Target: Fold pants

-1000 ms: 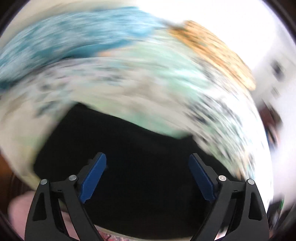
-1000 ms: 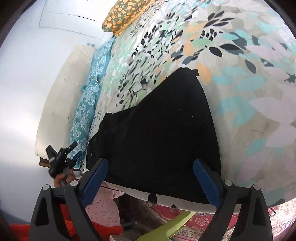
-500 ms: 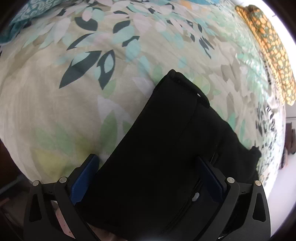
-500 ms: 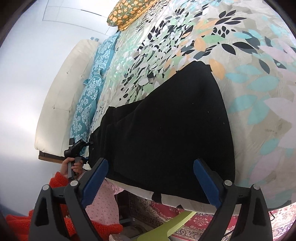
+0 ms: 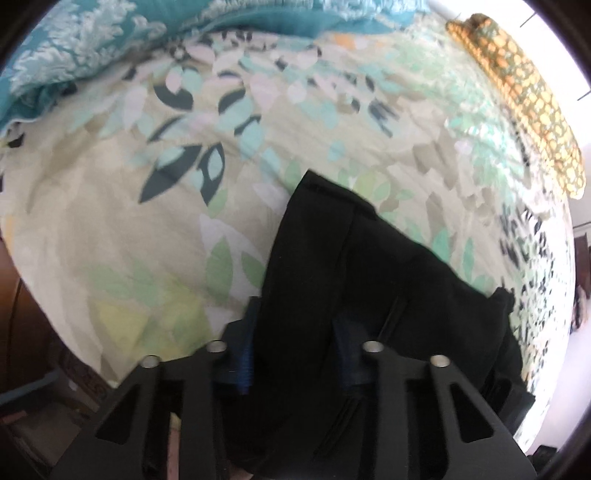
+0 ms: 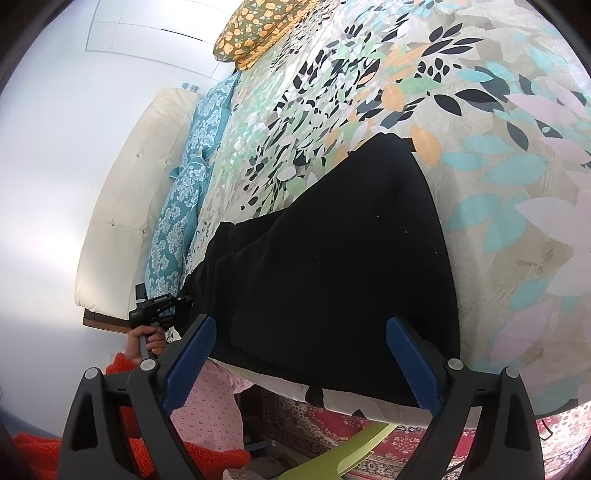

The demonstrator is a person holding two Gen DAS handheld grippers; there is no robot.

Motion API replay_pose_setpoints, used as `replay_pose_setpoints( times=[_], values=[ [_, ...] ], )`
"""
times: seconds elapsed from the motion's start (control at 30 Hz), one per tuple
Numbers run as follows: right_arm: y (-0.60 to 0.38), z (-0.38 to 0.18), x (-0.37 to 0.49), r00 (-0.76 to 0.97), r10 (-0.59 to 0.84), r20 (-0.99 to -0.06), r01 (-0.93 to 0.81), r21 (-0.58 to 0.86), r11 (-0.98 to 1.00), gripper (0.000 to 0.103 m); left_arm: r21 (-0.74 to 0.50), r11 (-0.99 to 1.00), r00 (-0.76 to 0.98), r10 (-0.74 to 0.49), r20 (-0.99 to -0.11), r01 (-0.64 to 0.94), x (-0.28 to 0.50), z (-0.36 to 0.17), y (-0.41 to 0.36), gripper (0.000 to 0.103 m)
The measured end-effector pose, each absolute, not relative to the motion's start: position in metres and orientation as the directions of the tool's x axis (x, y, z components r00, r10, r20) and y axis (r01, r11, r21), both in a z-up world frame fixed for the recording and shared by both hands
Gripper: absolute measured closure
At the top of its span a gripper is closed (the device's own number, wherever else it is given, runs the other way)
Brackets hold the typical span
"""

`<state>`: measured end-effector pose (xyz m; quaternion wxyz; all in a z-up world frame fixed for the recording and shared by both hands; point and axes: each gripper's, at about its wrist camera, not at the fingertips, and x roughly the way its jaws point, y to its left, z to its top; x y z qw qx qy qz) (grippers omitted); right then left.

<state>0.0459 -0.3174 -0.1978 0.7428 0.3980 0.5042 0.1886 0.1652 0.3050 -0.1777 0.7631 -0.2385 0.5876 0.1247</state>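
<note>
Black pants point(image 6: 332, 266) lie flat on a floral bedspread point(image 6: 498, 147), one end at the bed's near edge. In the left wrist view the pants point(image 5: 369, 280) fill the lower middle, and my left gripper point(image 5: 295, 343) is shut on a bunched fold of the black fabric at their near end. My right gripper point(image 6: 299, 354) is open and empty, hovering over the near edge of the pants. The left gripper also shows small in the right wrist view point(image 6: 162, 302), held in a hand at the pants' left end.
Teal patterned pillows point(image 6: 184, 206) and a cream headboard point(image 6: 122, 206) lie along the left. An orange-print pillow point(image 6: 251, 29) sits at the far end, also in the left wrist view point(image 5: 524, 107). A red rug point(image 6: 369, 435) and a lime-green object point(image 6: 343, 454) lie below the bed edge.
My left gripper has gone from open over the pants to shut on a fold of them. My right gripper stays open and has barely moved.
</note>
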Motion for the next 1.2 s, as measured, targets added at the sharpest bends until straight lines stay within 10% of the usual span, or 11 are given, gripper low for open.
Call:
replay_pose_setpoints(
  times=[0.4,0.83,1.0,1.2],
  values=[
    [-0.315,-0.194,0.05,0.435,0.693,-0.575,0.11,0.798,0.593,0.009,-0.557,0.788,0.495,-0.386,-0.778,-0.262,0.121,-0.077,0.212,0.091],
    [-0.339,-0.179,0.035,0.528,0.663,-0.531,0.096,0.813,0.575,0.009,-0.609,0.768,0.178,-0.64,-0.748,0.199,0.125,-0.12,-0.03,0.092],
    [-0.349,-0.172,0.033,0.578,0.677,-0.455,0.059,0.851,0.521,0.009,-0.501,0.803,0.407,-0.595,-0.693,0.322,0.114,-0.048,-0.001,0.028],
    [-0.298,-0.165,0.053,0.431,0.847,-0.31,-0.098,0.917,0.386,0.009,-0.466,0.878,0.569,-0.439,-0.696,0.108,0.133,-0.05,0.089,0.027]
  ],
)
